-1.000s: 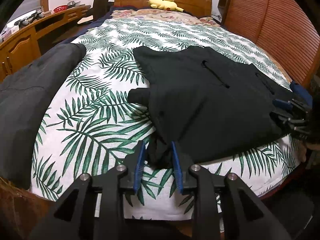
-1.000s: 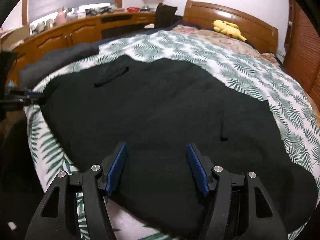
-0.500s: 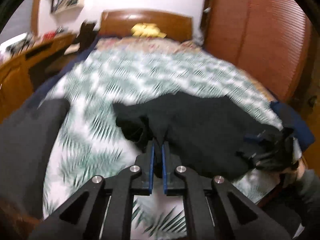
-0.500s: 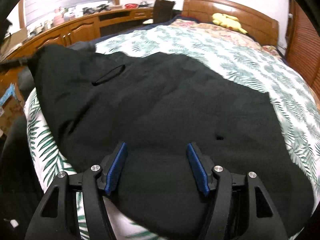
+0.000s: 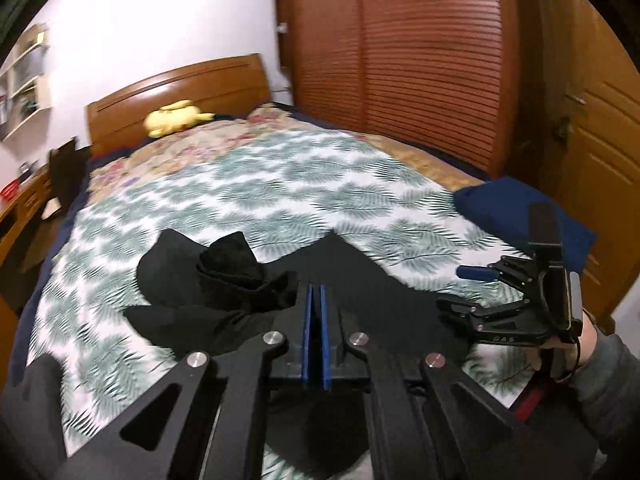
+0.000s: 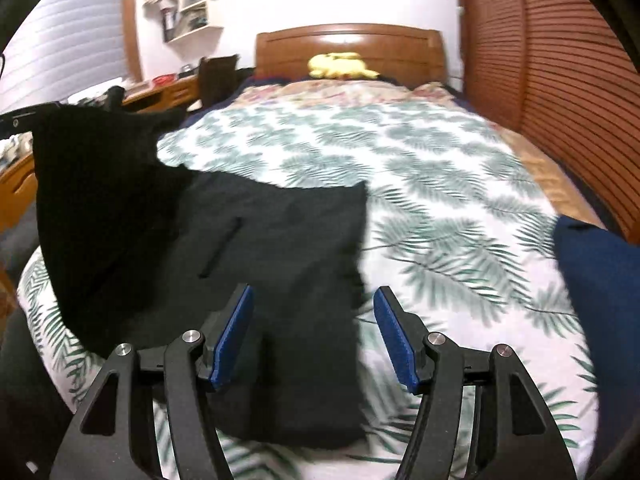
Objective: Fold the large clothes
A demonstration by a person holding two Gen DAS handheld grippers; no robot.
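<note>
A large black garment (image 5: 380, 292) lies on the palm-leaf bedspread (image 5: 280, 184) near the bed's foot, with one sleeve bunched up (image 5: 228, 264). My left gripper (image 5: 316, 320) is shut on the garment's edge, and cloth hangs below its pads. In the right wrist view that held part (image 6: 88, 184) stands lifted at the left, above the flat part of the garment (image 6: 288, 240). My right gripper (image 6: 316, 336) hovers open over the garment's near right side, pads not touching. It also shows at the right of the left wrist view as the right gripper (image 5: 460, 290), held in a hand.
A navy blue cloth (image 6: 600, 280) lies at the bed's right edge. A yellow plush toy (image 6: 340, 65) rests by the wooden headboard (image 6: 352, 44). A wooden desk (image 6: 168, 90) runs along the left, a slatted wardrobe (image 5: 400, 60) along the right. A dark grey garment (image 5: 24, 400) lies at the near left.
The left gripper closed on the garment's near corner, then rose and swung right, carrying the cloth over the rest. The right gripper shifted right across the garment and stayed open.
</note>
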